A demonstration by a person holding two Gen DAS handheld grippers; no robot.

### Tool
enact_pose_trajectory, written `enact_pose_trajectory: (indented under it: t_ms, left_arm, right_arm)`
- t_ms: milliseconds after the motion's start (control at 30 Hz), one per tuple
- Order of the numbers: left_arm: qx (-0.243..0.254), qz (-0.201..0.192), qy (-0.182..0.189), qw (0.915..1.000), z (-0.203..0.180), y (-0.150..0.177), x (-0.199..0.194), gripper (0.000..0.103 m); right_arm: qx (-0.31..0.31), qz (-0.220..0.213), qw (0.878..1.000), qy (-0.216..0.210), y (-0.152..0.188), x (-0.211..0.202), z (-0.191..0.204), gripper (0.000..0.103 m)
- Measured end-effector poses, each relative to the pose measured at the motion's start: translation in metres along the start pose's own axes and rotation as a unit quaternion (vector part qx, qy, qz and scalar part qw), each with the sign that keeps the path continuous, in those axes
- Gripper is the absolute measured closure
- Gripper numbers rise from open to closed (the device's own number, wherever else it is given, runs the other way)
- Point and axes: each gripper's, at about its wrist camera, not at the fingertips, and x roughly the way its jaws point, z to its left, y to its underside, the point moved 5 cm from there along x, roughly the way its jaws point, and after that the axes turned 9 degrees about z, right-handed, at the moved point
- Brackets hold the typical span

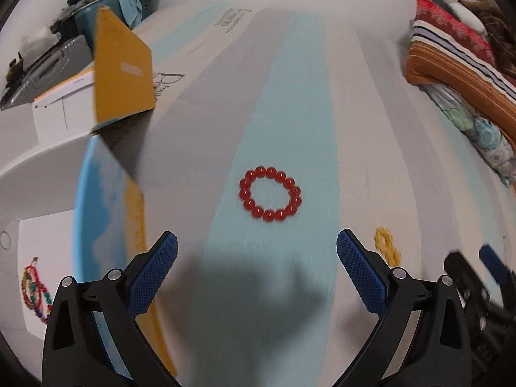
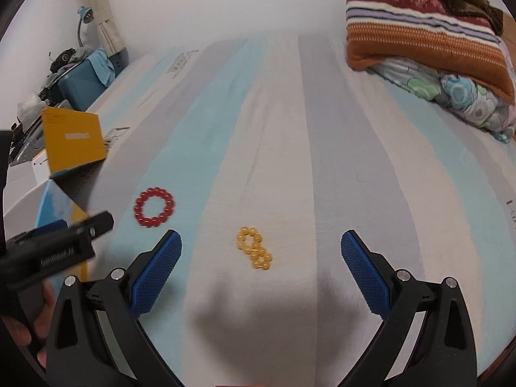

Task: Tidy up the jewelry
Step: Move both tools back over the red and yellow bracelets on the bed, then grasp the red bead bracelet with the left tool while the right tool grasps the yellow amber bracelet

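Left wrist view: left gripper jaws wide apart, empty, red bead bracelet flat on striped bed just ahead. Right gripper jaws spread, empty, yellow bead bracelet between tips. Open yellow box left.

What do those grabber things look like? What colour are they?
Both the left gripper and the right gripper have black plastic arms with round silver screws. Their fingers wear flat, bumpy blue pads. A bare hand holds the left one.
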Motion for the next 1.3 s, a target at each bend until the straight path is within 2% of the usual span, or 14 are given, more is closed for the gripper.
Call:
enact_pose_trajectory:
  t_ms: [167,367,533,833,967,1100,1167,1300]
  left_arm:
    - [0.005,0.009,-0.005,0.9999,-0.009,-0.016,0.032,0.006]
    - [0.003,0.019,-0.024,0.9995,-0.007,-0.020,0.064,0.006]
    - [0.004,0.025,-0.021,0.9995,-0.009,-0.023,0.081,0.006]
    - [0.011,0.030,-0.027,0.9991,-0.017,-0.027,0.104,0.007]
    - [0.004,0.034,-0.028,0.9990,-0.015,-0.028,0.111,0.009]
    - [0.001,0.035,-0.031,0.9989,-0.013,-0.028,0.111,0.018]
    - [0.000,0.037,-0.035,0.9987,-0.012,-0.027,0.111,0.023]
    - [-0.001,0.041,-0.033,0.9986,-0.012,-0.025,0.107,0.045]
  right_arm:
    - [-0.020,0.022,1.000,0.001,-0.004,0.033,-0.004,0.009]
    - [-0.043,0.053,0.998,0.002,-0.001,0.066,0.001,0.019]
    - [-0.051,0.069,0.996,0.002,0.001,0.082,0.009,0.026]
    - [-0.056,0.096,0.994,0.010,0.006,0.106,0.013,0.044]
    - [-0.057,0.104,0.993,0.016,0.007,0.112,0.013,0.059]
    - [-0.061,0.109,0.992,0.020,0.008,0.114,0.016,0.076]
    - [-0.059,0.111,0.992,0.020,0.008,0.115,0.015,0.080]
    - [-0.051,0.113,0.992,0.022,0.009,0.115,0.013,0.084]
